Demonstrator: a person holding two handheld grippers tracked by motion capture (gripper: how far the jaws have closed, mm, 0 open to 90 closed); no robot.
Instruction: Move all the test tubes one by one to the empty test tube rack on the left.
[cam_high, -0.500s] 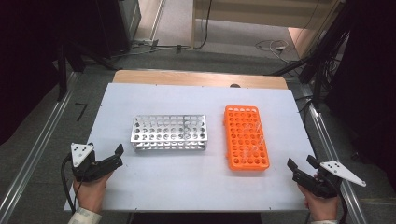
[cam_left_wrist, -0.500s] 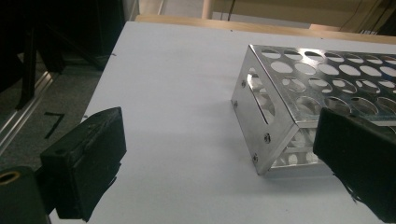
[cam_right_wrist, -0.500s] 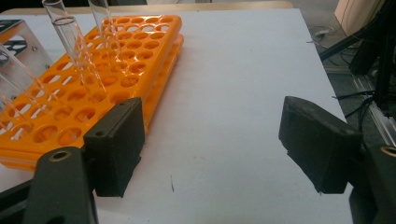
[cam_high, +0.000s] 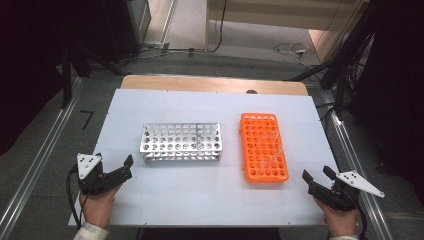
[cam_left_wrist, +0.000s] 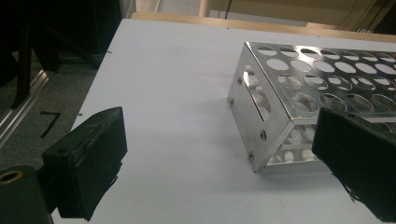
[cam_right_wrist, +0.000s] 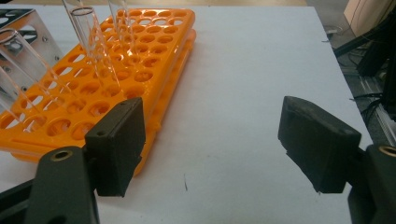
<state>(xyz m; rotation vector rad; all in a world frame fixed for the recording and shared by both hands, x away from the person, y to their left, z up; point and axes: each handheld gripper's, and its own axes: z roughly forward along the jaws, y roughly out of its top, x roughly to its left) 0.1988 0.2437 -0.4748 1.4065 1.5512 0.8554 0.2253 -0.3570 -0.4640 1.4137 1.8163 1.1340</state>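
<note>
The orange rack (cam_high: 263, 147) is lying right of centre on the white table (cam_high: 200, 200), its long axis running away from the person, clear tubes (cam_right_wrist: 91, 44) standing in it. The metal rack (cam_high: 181, 142) beside it is lying crosswise. The left gripper (cam_high: 126, 167) and right gripper (cam_high: 316, 176) are resting at the near corners, jaws gaping, gripping nothing.

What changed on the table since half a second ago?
Nothing visibly changed. The metal rack and orange rack lie where they were, and the left gripper and right gripper rest at the near corners, jaws open and empty.
</note>
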